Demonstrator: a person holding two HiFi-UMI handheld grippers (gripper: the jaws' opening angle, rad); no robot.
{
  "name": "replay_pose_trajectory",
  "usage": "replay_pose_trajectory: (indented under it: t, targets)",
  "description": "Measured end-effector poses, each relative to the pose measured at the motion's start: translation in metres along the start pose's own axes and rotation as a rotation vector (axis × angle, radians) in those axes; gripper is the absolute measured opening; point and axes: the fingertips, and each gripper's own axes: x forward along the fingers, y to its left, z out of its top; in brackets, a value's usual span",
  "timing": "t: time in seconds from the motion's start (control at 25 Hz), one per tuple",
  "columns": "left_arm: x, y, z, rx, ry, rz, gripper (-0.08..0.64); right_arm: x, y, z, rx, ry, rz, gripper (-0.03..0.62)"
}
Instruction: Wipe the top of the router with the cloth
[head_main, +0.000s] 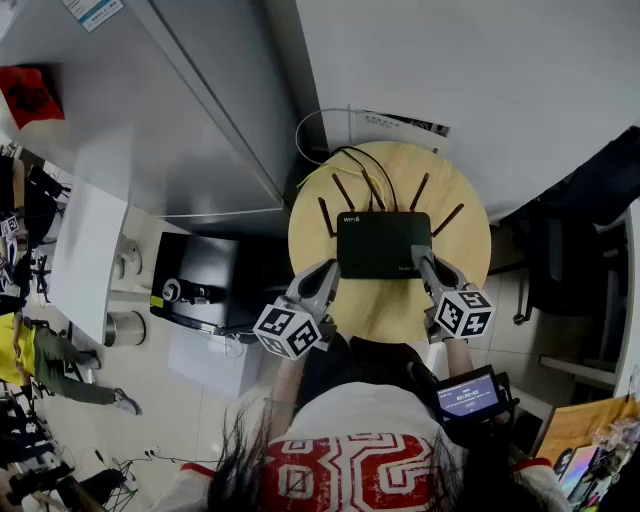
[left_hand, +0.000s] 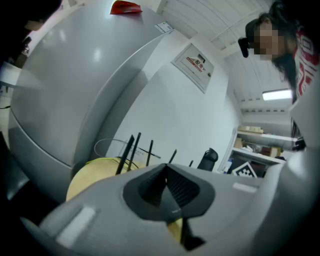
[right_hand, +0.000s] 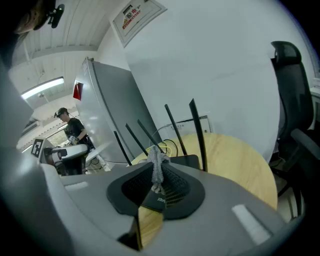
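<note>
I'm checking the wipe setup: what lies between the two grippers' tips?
The black router, in the head view: the left gripper and the right gripper, shut on the cloth, flank its near corners on the table.

We see a matt black plastic router (head_main: 384, 244) on a smooth, pale wood table (head_main: 400, 312); the grey cloth (right_hand: 156, 170) looks rough and woven.

Black router (head_main: 384, 244) (antennas up), grey cloth (right_hand: 157, 169) pinched

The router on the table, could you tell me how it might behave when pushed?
The router looks a flat, stiff box, so it would likely slide, not tip, on the smooth table. Its thin antennas probably flex; the cables may tug back.
</note>
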Motion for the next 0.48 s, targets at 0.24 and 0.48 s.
replay_pose_trajectory:
  t: [0.24,0.48]
  targets:
    - [0.001,0.026,0.018,0.012,-0.008,0.052,-0.005,0.055,0.003,0.009,-0.028,0.031,0.045,0.044]
    - [-0.009,0.052,0.037,0.038,0.007,0.074,-0.005,0.113,0.033,0.002,-0.045,0.089,0.091,0.044]
